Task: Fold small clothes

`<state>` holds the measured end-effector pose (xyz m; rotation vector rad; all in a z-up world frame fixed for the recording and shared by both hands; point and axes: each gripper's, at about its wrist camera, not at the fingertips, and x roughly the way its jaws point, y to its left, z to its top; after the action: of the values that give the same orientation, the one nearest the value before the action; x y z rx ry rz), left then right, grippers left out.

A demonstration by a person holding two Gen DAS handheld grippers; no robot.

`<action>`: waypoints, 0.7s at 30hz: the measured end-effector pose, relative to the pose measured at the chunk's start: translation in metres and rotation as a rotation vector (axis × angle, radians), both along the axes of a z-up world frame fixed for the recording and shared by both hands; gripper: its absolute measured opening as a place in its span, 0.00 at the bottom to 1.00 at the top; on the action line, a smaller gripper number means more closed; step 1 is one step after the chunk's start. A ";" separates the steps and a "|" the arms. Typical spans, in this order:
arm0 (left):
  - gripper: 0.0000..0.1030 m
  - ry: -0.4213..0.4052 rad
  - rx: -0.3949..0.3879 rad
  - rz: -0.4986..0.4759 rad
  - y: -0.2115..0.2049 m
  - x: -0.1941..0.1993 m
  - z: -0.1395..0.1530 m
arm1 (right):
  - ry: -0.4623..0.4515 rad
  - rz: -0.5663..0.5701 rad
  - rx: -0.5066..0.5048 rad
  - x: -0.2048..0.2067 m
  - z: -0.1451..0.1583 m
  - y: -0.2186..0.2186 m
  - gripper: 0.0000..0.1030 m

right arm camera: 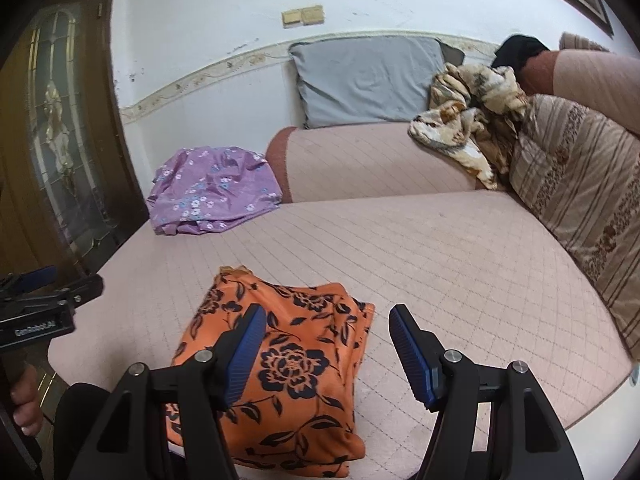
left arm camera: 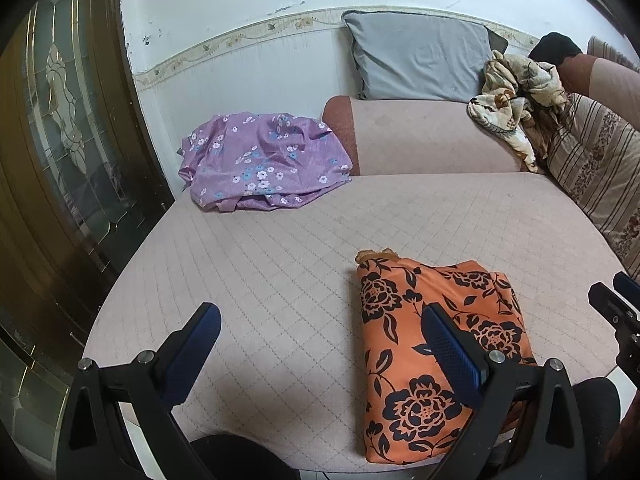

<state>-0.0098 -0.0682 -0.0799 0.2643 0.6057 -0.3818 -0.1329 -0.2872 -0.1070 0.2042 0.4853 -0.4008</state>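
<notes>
orange garment [right arm camera: 280,364] is folded, thin, floppy and likely slick, so pinch its layered edge; both your left gripper [left arm camera: 320,344] and right gripper [right arm camera: 328,344] are spread, holding nothing.

Wide open quilted seat [left arm camera: 280,264] ahead, twelve o'clock clear. Purple floral cloth [left arm camera: 260,160] blocks eleven o'clock; striped cushion [right arm camera: 580,200] walls off two o'clock.

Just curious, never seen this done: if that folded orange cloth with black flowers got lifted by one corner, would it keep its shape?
Probably not. The folded orange cloth with black flowers looks thin and soft, with loose layers at its edge, so it would likely flop open. It looks light and should slide easily.
</notes>
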 end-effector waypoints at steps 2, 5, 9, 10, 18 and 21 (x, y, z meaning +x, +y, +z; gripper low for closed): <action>0.97 -0.004 -0.010 0.000 0.003 -0.001 0.003 | -0.008 0.005 -0.018 0.000 0.006 0.005 0.66; 0.97 -0.002 -0.025 -0.005 0.008 0.000 0.009 | -0.016 0.011 -0.039 0.000 0.016 0.013 0.66; 0.97 0.007 -0.041 0.002 0.014 0.002 0.016 | -0.018 0.011 -0.066 0.001 0.031 0.022 0.66; 0.97 0.007 -0.045 0.003 0.016 0.002 0.018 | -0.017 0.012 -0.073 0.001 0.034 0.026 0.66; 0.97 -0.028 -0.068 0.009 0.031 -0.010 0.042 | -0.043 0.046 -0.137 -0.005 0.060 0.055 0.66; 0.97 -0.040 -0.076 0.004 0.033 -0.015 0.050 | -0.060 0.057 -0.140 -0.008 0.068 0.060 0.66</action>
<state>-0.0252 -0.0352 -0.0294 0.1977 0.5516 -0.3938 -0.1412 -0.2275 -0.0394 0.0666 0.4019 -0.3703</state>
